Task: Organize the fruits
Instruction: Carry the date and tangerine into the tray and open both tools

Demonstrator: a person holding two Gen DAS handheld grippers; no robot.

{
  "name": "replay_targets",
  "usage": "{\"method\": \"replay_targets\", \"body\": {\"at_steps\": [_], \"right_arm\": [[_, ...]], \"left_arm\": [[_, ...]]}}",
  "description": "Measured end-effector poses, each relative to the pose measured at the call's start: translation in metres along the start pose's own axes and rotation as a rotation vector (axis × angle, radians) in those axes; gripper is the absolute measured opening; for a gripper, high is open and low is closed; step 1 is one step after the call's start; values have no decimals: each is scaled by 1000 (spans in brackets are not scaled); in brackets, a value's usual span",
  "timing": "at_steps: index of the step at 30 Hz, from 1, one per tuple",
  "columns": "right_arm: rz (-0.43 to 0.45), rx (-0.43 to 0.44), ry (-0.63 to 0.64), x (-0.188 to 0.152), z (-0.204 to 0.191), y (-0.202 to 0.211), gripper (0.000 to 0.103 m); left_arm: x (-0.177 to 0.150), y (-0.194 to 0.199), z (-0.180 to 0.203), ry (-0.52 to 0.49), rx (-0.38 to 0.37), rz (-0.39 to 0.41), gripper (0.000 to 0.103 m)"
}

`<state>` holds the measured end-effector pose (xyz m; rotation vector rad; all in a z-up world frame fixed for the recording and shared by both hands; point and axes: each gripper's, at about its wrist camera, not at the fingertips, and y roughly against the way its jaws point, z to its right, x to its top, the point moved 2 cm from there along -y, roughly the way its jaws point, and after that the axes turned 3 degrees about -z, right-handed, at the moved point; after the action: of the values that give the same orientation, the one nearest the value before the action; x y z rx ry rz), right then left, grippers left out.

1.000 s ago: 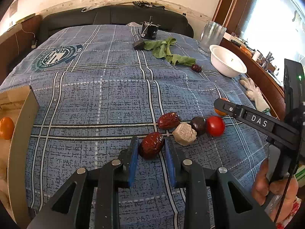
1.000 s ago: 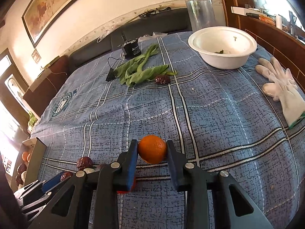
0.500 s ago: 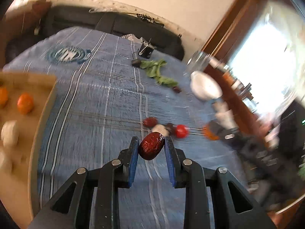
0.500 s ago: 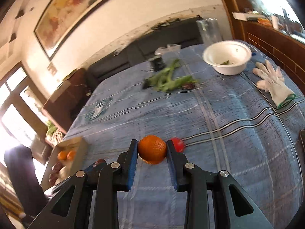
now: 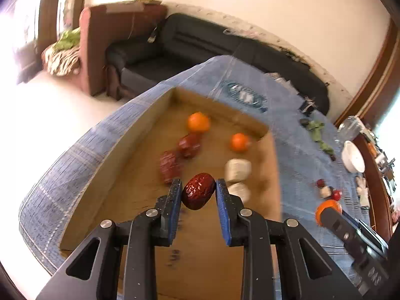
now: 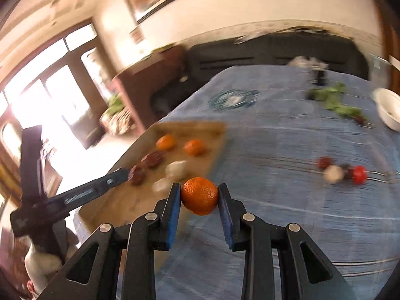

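The left tongs (image 5: 198, 195) are clamped on a date (image 5: 198, 194), its wrinkled skin pinched across the narrow waist between the blue pads. The right tongs (image 6: 199, 196) are clamped on an orange (image 6: 199, 195), gripped at its widest girth.

The date looks light, dry and a little leathery; it likely gives slightly under pressure and its creased skin offers good friction, so a hold across the middle suits it. The orange seems heavier, round and firm with a pebbled rind. Being a ball, it could roll out if the pads sit off its equator, so a centred hold is the safe one, and a gentle squeeze should be enough.

Ahead of and below the left tongs lies an open box (image 5: 140, 135) holding two oranges, two dates and two pale lumps. From the right tongs the box (image 6: 215, 150) sits ahead and to the left, the left tongs (image 6: 128, 172) reaching over it. To the right of both tongs, a small cluster of leftover fruit (image 6: 342, 171) stays on the blue tabletop (image 6: 300, 212).

A second ago both tongs faced the tabletop itself, the date low by that cluster and the box only a sliver at the left edge. Now both have swung left with their loads, the box fills the left view, and the background is blurred. The grips themselves look unchanged.
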<state>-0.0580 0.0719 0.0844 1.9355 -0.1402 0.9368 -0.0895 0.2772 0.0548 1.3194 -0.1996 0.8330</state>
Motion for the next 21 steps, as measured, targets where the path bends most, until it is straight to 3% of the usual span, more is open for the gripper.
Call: {"method": "replay_targets", "body": {"at_steps": [3,11,17,21], "right_arm": [[-54,8,65,-6,-26,-27,33],[-155,-11,145,-18,-48,-78,33],[-184,-28,162,-22,-54,-96,33],[-178,-30,163,-22,-55,-99,34]], "left_arm": [[-2,-13,-16,22,11,-37,27],[0,-29,-35,15,104,-54,27],[1,-32,-43,39,80,-54,27],[3,-23,-50,67,50,-33,37]]}}
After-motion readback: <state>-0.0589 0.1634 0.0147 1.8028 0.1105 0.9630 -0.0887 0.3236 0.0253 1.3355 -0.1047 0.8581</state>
